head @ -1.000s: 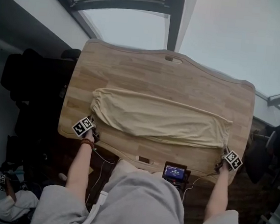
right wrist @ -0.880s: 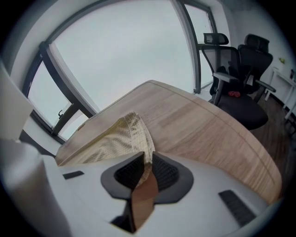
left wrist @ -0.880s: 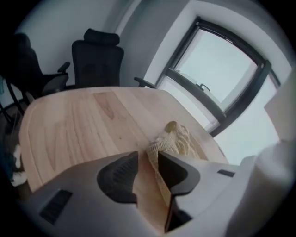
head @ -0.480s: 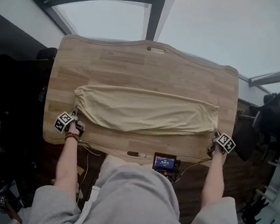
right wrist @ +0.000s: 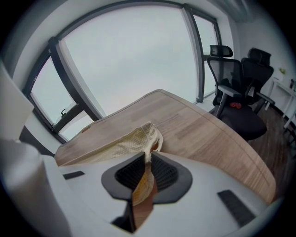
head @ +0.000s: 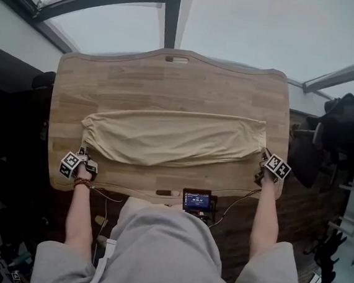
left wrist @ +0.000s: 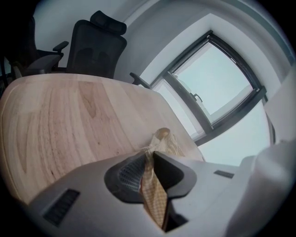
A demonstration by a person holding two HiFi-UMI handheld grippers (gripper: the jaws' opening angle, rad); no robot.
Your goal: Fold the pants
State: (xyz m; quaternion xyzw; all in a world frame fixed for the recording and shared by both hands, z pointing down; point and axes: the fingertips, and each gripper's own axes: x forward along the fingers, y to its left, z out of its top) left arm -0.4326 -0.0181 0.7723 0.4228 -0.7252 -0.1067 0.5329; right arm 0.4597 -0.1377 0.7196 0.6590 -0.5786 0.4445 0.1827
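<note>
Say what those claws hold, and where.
The cream pants: left gripper pinches their left end's near corner, right gripper the right end's; both grippers' jaws have just been closing.

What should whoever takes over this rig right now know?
Left gripper: jaws have just been closing, now pinching the cream fabric pants at their left end.
Right gripper: jaws have just been closing too, pinching the right end.
Pants lie as one long strip across the light wooden table.
Done: seemingly the lengthwise fold; both ends gripped.
Left: probably bring one end over to the other.
</note>
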